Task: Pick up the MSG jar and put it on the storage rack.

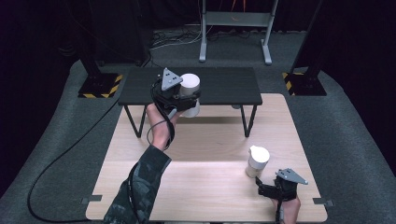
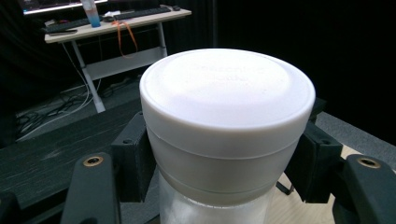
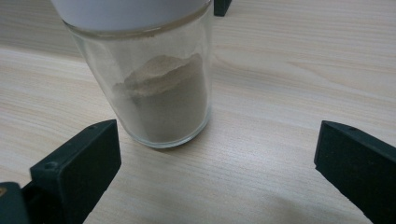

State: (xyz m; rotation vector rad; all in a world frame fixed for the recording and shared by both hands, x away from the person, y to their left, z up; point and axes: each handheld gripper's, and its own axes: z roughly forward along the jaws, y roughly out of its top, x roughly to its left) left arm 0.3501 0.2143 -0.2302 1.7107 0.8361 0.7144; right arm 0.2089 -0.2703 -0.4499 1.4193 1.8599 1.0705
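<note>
My left gripper (image 1: 187, 100) is shut on a glass jar with a white lid (image 1: 190, 84), held in the air by the front edge of the black shelf (image 1: 224, 86). In the left gripper view the jaws clamp the jar (image 2: 224, 121) just under its lid. A second glass jar with a white spout lid (image 1: 257, 161) stands on the wooden table at the right. It holds beige powder (image 3: 163, 100). My right gripper (image 1: 267, 187) is open just in front of that jar, apart from it, its jaws wide in the right gripper view.
The light wooden table (image 1: 205, 186) bears the low black shelf on thin legs at its far side. A cable (image 1: 60, 154) trails from the left gripper over the grey floor. A desk frame (image 1: 233, 28) stands beyond.
</note>
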